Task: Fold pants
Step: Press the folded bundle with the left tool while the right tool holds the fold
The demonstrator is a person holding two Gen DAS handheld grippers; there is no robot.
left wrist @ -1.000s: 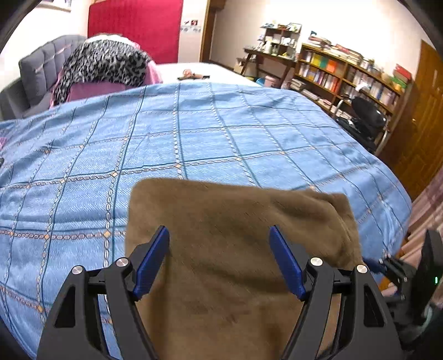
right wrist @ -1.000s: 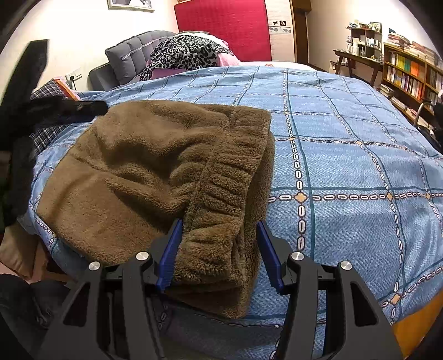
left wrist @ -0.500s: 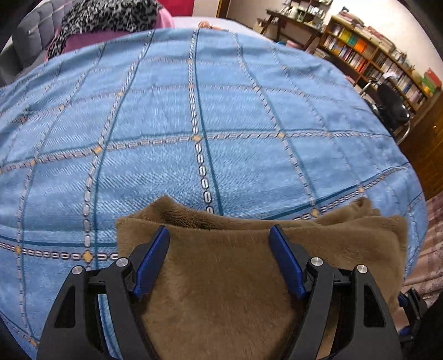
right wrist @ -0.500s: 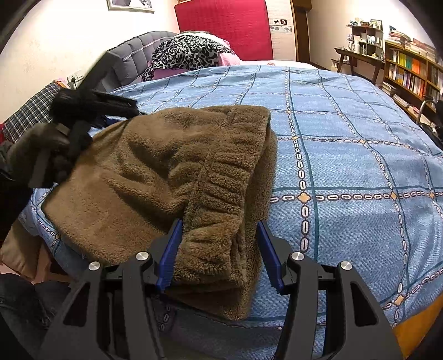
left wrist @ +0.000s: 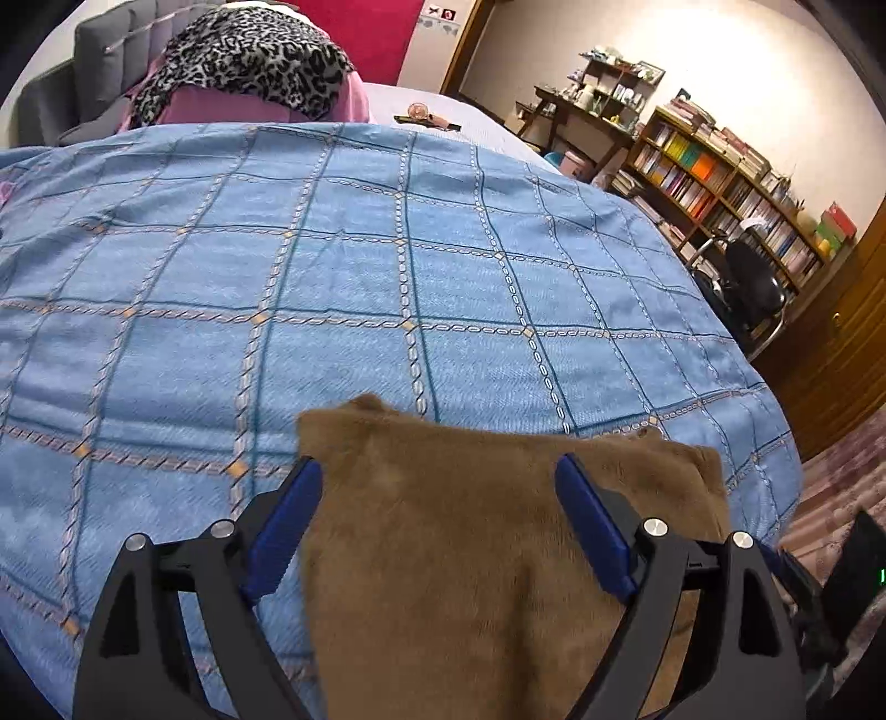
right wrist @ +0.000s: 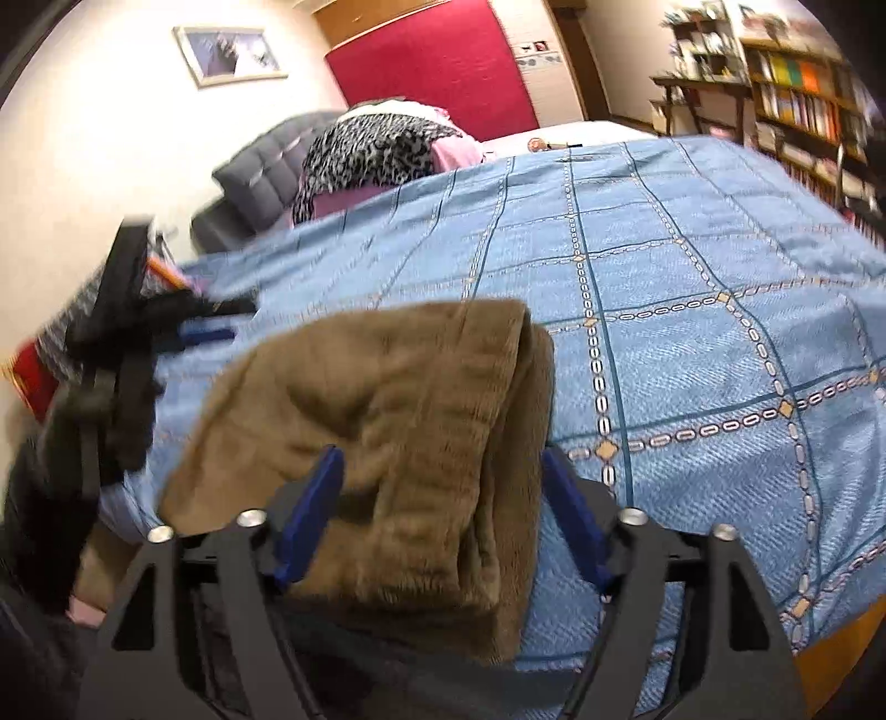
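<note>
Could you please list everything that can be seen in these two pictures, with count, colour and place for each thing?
pants: one, brown fleece, folded, at the near edge of the bed.
bedspread: one, blue with a check pattern, covers the bed.
leopard-print cloth: one, black and white, over pink fabric at the far end.
headboard: one, grey, padded, far left.
bookshelf: one, wooden, full of books, right wall.
chair: one, black, beside the bookshelf.
framed picture: one, on the wall.
left gripper: black with blue pads, jaws have just opened, over the pants.
right gripper: same colours, jaws have just opened, astride the folded waistband.
</note>
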